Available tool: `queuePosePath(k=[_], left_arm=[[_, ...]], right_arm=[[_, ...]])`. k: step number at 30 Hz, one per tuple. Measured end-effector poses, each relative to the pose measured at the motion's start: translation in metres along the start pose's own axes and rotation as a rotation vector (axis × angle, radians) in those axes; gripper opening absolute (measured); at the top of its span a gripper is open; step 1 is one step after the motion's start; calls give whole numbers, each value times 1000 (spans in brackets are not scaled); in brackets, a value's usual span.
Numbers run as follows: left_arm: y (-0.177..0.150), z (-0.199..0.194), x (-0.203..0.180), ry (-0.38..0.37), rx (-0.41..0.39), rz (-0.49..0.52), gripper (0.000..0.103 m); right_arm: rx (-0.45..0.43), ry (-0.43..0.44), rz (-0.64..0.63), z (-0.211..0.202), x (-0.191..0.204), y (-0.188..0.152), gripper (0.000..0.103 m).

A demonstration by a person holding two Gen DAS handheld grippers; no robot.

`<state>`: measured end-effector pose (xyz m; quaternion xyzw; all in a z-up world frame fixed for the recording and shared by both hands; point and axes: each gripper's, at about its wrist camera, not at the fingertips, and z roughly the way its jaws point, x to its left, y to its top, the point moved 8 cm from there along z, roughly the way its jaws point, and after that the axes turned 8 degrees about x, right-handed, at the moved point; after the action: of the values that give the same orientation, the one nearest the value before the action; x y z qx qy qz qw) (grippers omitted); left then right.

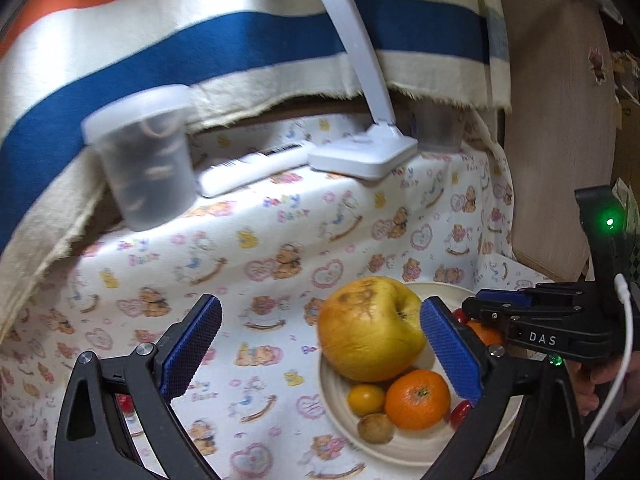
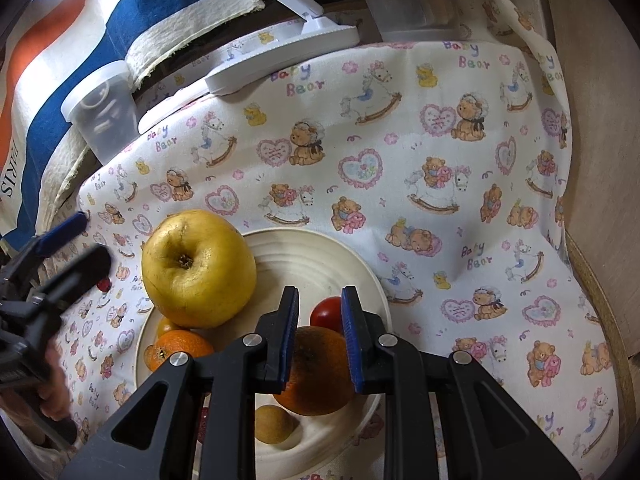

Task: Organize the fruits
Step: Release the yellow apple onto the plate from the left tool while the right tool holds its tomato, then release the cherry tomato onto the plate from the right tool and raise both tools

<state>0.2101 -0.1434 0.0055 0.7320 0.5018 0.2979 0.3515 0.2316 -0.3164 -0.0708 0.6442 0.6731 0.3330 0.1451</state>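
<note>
A cream plate holds a big yellow apple, a mandarin, a small yellow fruit, a brown fruit, a red tomato and a large orange. My left gripper stands wide open beside the apple and holds nothing. My right gripper hovers shut just above the large orange, with nothing seen between its pads. A small red fruit lies on the cloth left of the plate.
A lidded clear tub stands at the back left. A white lamp base and another clear container sit at the back. A striped towel hangs behind. The wooden table edge curves along the right.
</note>
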Motion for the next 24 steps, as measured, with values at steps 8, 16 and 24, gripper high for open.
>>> queuePosePath(k=[8, 16, 24], left_arm=[[-7, -51, 47, 47, -123, -127, 102], [-31, -78, 84, 118, -155, -158, 102], [-55, -100, 106, 158, -195, -192, 102]], right_arm=[[-72, 32, -7, -26, 16, 0, 23], [-188, 28, -51, -54, 37, 3, 68], [-312, -2, -73, -78, 46, 6, 89]])
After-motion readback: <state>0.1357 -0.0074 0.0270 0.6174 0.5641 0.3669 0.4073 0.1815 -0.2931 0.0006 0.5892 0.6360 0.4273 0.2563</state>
